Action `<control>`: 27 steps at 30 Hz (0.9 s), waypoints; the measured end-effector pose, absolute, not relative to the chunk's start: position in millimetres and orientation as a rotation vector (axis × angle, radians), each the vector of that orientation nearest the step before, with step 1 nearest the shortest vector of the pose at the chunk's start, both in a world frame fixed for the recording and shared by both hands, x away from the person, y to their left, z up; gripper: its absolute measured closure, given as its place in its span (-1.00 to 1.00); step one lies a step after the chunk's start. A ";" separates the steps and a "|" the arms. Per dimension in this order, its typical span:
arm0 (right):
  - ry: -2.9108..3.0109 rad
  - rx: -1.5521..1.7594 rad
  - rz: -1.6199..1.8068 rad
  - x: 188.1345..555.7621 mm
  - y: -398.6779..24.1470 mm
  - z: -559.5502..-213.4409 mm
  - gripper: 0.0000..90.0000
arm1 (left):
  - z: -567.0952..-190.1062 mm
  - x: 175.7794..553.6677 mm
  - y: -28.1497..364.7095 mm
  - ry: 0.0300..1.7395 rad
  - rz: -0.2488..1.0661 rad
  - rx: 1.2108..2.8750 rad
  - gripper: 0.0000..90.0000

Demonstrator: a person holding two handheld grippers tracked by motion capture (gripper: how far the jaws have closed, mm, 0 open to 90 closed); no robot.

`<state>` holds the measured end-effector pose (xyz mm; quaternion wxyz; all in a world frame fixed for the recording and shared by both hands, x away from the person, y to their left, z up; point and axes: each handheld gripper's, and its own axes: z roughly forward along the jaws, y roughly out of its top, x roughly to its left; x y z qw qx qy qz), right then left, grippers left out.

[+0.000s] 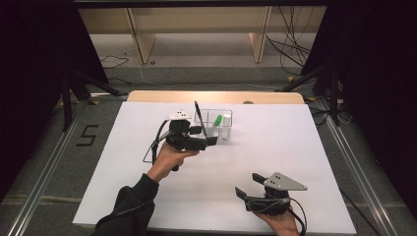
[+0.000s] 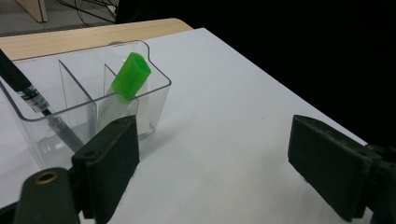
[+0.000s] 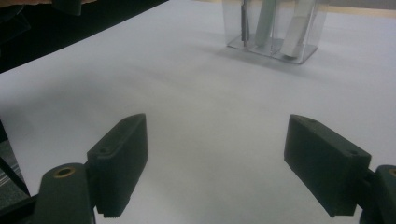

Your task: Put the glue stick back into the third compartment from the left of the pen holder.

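Clear organizer [image 2: 154,100] – black pen [image 2: 21,86], green-capped tube [image 2: 130,77] inside; L tongs [image 2: 212,161], R tongs [image 3: 217,163] both spread, empty.

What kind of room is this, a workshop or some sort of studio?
Probably a lab recording station: a white table fenced by black curtains, loose black cables on the grey floor, and a clear plastic divided box as a test prop.

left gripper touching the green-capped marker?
Apart. Left gripper view: left gripper jaws stand open over bare table, green-capped marker sits beyond in the clear organizer.
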<state>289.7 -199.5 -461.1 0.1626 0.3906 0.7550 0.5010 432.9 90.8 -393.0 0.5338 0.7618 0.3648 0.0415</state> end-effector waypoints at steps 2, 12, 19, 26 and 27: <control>2.153 1.116 1.430 289.8 -199.5 -461.2 -0.50 | -395.0 428.8 93.2 0.863 0.108 1.812 -0.65; 2.154 1.112 1.430 289.3 -198.6 -461.2 -0.50 | -401.9 414.8 105.7 0.812 0.127 1.804 -0.65; 2.152 1.111 1.432 289.4 -198.6 -461.2 -0.50 | -405.9 406.3 110.6 0.794 0.136 1.797 -0.65; 2.151 1.109 1.434 289.4 -198.5 -461.3 -0.50 | -408.4 393.3 122.1 0.763 0.182 1.768 -0.65; 2.151 1.107 1.434 289.4 -198.5 -461.3 -0.50 | -410.0 391.7 124.0 0.760 0.182 1.769 -0.65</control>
